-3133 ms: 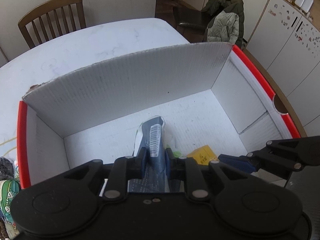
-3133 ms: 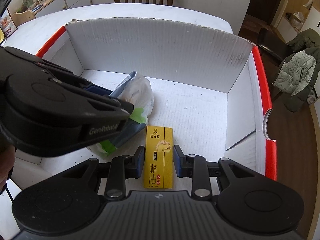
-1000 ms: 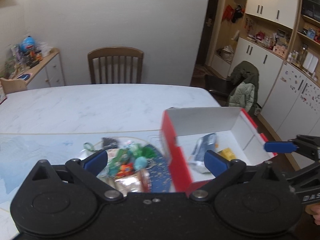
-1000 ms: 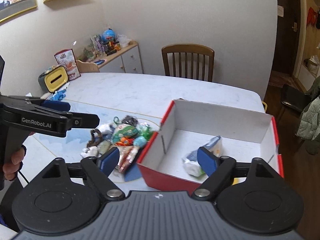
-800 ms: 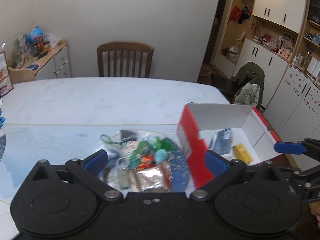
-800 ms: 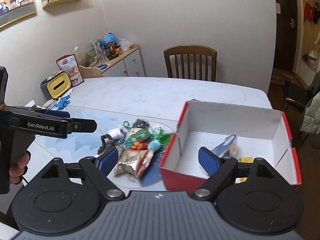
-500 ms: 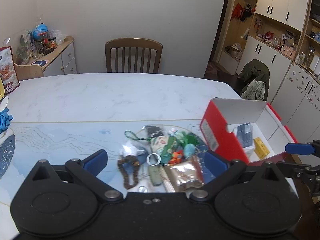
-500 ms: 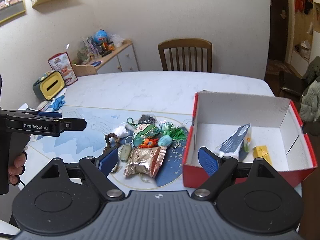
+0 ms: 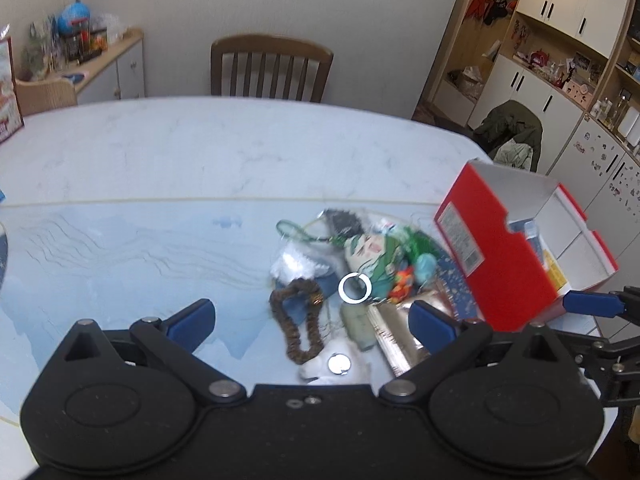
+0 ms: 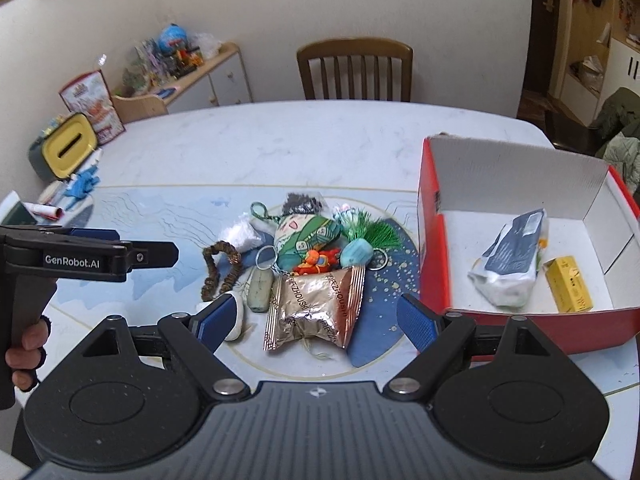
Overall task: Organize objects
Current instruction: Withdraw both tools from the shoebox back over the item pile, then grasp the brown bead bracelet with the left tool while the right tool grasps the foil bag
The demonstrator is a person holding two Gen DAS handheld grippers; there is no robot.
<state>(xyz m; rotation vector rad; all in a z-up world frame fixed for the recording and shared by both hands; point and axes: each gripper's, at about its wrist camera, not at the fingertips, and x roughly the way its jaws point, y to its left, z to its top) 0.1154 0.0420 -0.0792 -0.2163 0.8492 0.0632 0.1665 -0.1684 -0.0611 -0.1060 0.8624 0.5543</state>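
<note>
A pile of small things lies on the blue mat: a foil snack bag [image 10: 316,312], a green plush doll [image 10: 306,240], a brown bead bracelet [image 10: 218,264], a white ring [image 9: 355,288] and a teal stone [image 10: 358,254]. To its right stands the red shoebox [image 10: 434,248], which holds a blue-white pouch [image 10: 512,256] and a small yellow carton [image 10: 568,280]. My right gripper [image 10: 316,322] is open above the near edge of the pile, over the snack bag. My left gripper [image 9: 311,322] is open too, over the bracelet [image 9: 298,320], with nothing in it.
A wooden chair [image 10: 354,70] stands at the table's far side. A yellow-lidded container [image 10: 70,146] and blue gloves [image 10: 82,184] sit at the far left. A sideboard [image 10: 192,76] with clutter lines the wall. A jacket-draped chair [image 9: 516,140] is to the right, past the box [image 9: 496,256].
Both grippers let go of the pouch and the yellow carton inside the box, opened wide, drew back and swung left. They now hang over the pile on the mat.
</note>
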